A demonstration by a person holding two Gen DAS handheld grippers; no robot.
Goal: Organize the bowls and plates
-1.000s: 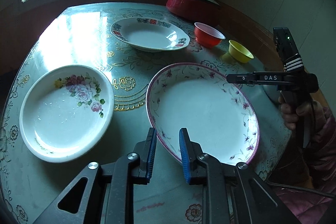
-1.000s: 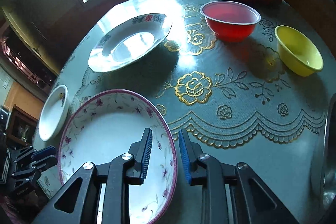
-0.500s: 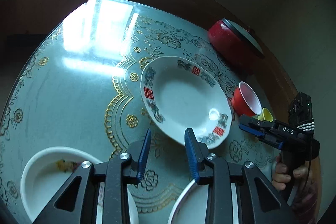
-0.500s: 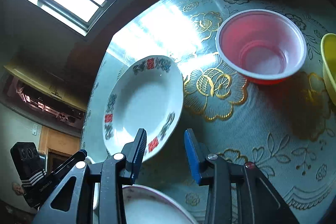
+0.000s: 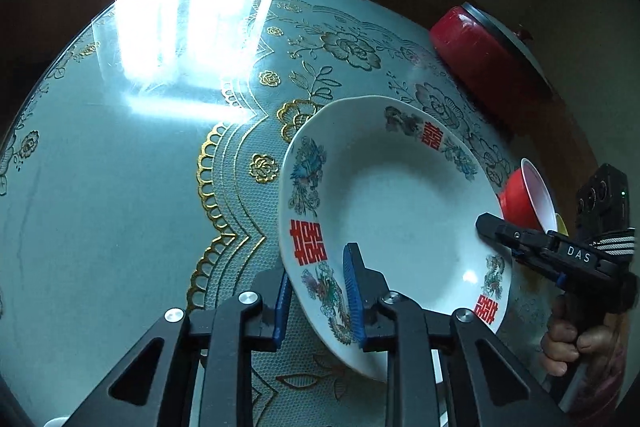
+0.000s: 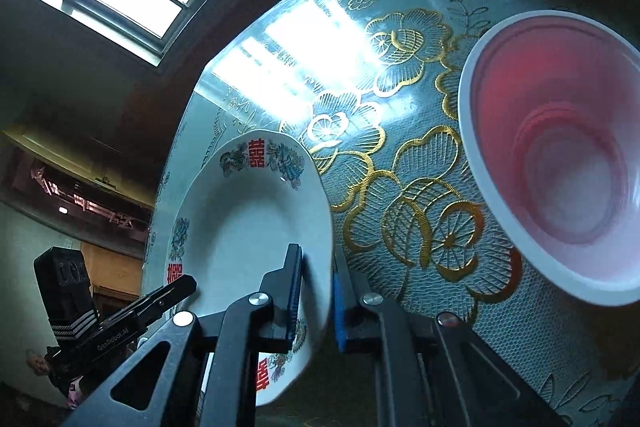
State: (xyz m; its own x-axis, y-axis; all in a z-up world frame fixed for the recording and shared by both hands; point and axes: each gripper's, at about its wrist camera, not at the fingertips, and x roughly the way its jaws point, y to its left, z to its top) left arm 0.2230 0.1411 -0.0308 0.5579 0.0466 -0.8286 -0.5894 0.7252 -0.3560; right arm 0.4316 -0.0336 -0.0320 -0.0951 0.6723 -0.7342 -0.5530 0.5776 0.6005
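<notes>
Both tools (image 5: pixel 318 297) (image 6: pixel 316 301) now closing astride the plate (image 5: pixel 400 203) rim, earlier short of it

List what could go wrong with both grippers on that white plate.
1. Both the left gripper and right gripper are closing on thin rim edges of the white plate; glazed rim could slip out on lifting.
2. The red bowl sits close beside the plate; swinging it that way could knock the bowl.

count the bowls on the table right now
2: a red bowl just right of the plate both grippers are closing on, and a yellow bowl peeking from behind it. Others may be out of view.
</notes>
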